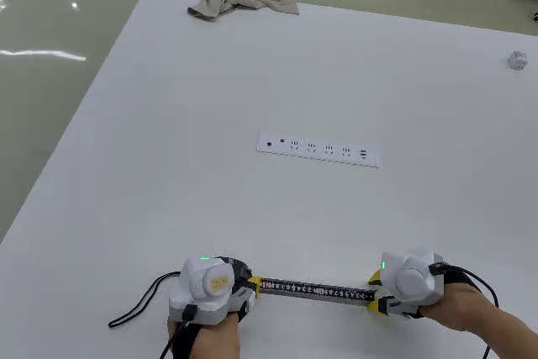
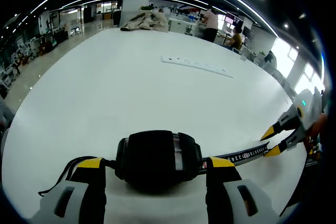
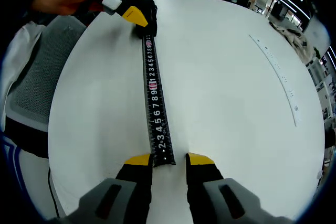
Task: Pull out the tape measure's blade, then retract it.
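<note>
Tape measure (image 2: 157, 153): its black case sits at the near left of the white tabletop (image 1: 252, 81), clamped on both sides by the left tool (image 2: 156, 163). The blade (image 3: 156, 108) is drawn out to the right along the near edge, lying flat on the surface, well short of the power strip (image 1: 318, 149) farther off. Its tip lies between the jaws of the right tool (image 3: 169, 162), which stand narrowly apart. The tip touches one jaw, but I cannot tell whether it is pinched.

The case looks compact, hard and fairly smooth, so it wants a firm squeeze across its flat sides. The blade is probably thin, springy metal: stiff along its length, easily kinked, and apt to snap back. The end hook seems the safest hold, letting it feed home slowly.
</note>
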The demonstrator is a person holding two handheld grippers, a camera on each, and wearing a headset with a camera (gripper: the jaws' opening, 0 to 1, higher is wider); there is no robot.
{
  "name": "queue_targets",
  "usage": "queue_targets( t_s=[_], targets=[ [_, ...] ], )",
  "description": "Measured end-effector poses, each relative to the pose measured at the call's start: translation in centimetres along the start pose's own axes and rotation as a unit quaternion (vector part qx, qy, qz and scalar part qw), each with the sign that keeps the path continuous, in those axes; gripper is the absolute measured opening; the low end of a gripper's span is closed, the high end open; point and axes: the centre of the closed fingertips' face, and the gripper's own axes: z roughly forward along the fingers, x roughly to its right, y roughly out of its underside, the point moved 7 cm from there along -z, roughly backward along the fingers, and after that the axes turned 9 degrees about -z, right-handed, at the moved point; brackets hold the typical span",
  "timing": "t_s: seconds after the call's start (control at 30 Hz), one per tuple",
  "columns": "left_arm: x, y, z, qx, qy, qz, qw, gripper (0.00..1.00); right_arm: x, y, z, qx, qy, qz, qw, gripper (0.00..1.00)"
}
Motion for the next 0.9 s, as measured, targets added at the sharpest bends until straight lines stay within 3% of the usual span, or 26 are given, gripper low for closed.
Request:
queue_targets(
  t_s=[0.9],
  targets=[
    [0.03,-0.02,0.25,0.005,0.001,-0.003,1.0,0.69,0.03,-0.15,0.03,-0.005,-0.006,0.002,1.0,0.17]
  ],
)
